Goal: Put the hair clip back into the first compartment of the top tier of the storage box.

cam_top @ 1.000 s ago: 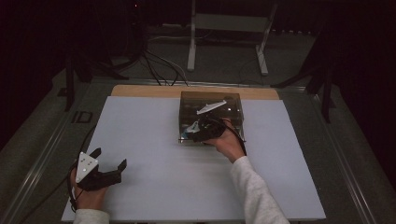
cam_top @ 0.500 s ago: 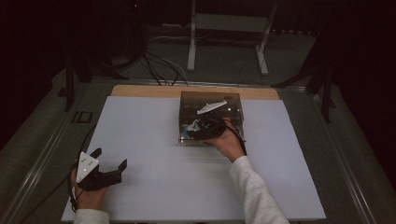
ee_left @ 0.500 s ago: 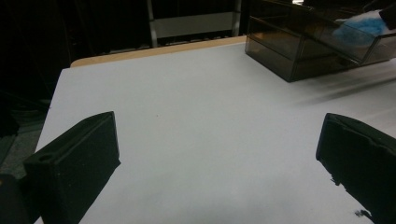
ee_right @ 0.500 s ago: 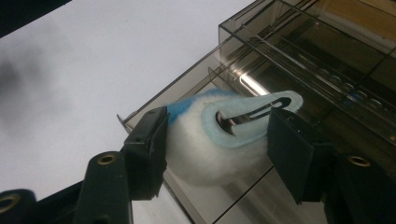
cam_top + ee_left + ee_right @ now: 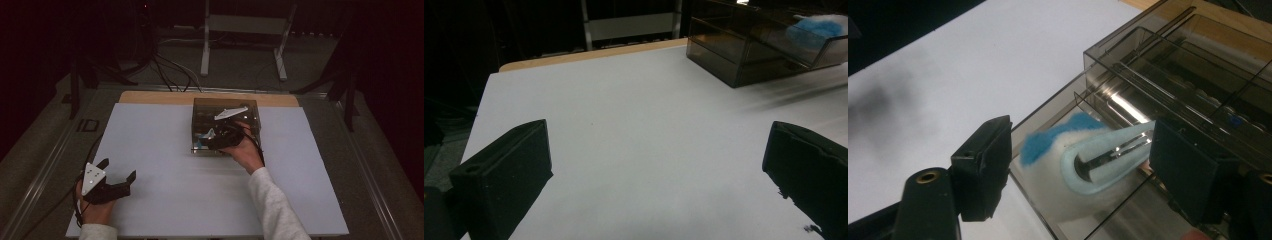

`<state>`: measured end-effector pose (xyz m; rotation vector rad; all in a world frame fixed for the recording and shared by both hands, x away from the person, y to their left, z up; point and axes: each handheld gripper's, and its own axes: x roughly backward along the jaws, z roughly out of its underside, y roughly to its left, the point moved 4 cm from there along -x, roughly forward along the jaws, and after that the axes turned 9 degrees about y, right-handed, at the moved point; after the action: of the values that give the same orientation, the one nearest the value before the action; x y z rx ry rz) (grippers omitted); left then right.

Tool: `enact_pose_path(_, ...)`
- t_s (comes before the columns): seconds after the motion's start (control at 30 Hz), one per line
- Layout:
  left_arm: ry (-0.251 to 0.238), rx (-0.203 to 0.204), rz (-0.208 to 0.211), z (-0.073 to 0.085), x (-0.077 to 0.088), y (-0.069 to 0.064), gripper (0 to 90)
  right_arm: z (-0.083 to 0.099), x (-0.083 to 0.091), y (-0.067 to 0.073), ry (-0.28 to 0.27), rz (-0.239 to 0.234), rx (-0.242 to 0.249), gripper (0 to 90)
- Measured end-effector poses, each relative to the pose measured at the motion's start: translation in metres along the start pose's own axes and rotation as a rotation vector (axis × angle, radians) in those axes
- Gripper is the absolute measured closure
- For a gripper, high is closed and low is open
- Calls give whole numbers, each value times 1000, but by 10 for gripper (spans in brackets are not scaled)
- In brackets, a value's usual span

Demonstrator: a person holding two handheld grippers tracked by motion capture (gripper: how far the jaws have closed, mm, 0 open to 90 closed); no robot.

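**Blue-and-white puff in the open drawer, right fingers spread around it**

A smoky see-through drawer box [image 5: 226,126] stood toward the far middle of the white worktop [image 5: 165,150], with a strip of bare wood behind it. Its lower drawer [image 5: 1068,200] was pulled out toward the person. In that drawer lay a soft blue-and-white puff [image 5: 1075,165] with a pale blue loop on it; from the left gripper view the puff [image 5: 816,27] showed as a blue tuft in the drawer at the top right.

The right gripper [image 5: 220,140] was at the front of the box, over the open drawer, held by the person's right hand [image 5: 247,152] in a white sleeve. In the right gripper view its two black fingers [image 5: 985,165] stood apart on either side of the puff, and they had just been opening; a gap showed between the left finger and the puff, while the loop's end ran up to the right finger, contact there not clear. Nothing was clamped.

The left gripper [image 5: 117,177] rested at the near left of the worktop, well apart from the box, in the person's left hand [image 5: 92,210]. Its fingers [image 5: 506,175] were spread wide with bare worktop between them.
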<state>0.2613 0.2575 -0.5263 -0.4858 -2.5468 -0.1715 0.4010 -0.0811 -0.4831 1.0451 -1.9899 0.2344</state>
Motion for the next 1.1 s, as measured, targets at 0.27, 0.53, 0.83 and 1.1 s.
enact_pose_path(0.27,-2,0,0,0,0,0,7,0,1,2,-6,7,-5,179)
enact_pose_path(0.53,-1,0,0,0,0,0,6,3,5,0,-19,33,-21,123)
enact_pose_path(0.83,3,-2,0,0,0,0,6,12,9,-6,-26,42,-39,74)
enact_pose_path(1.1,2,-3,2,0,0,-1,6,16,15,-10,-43,52,-59,37)
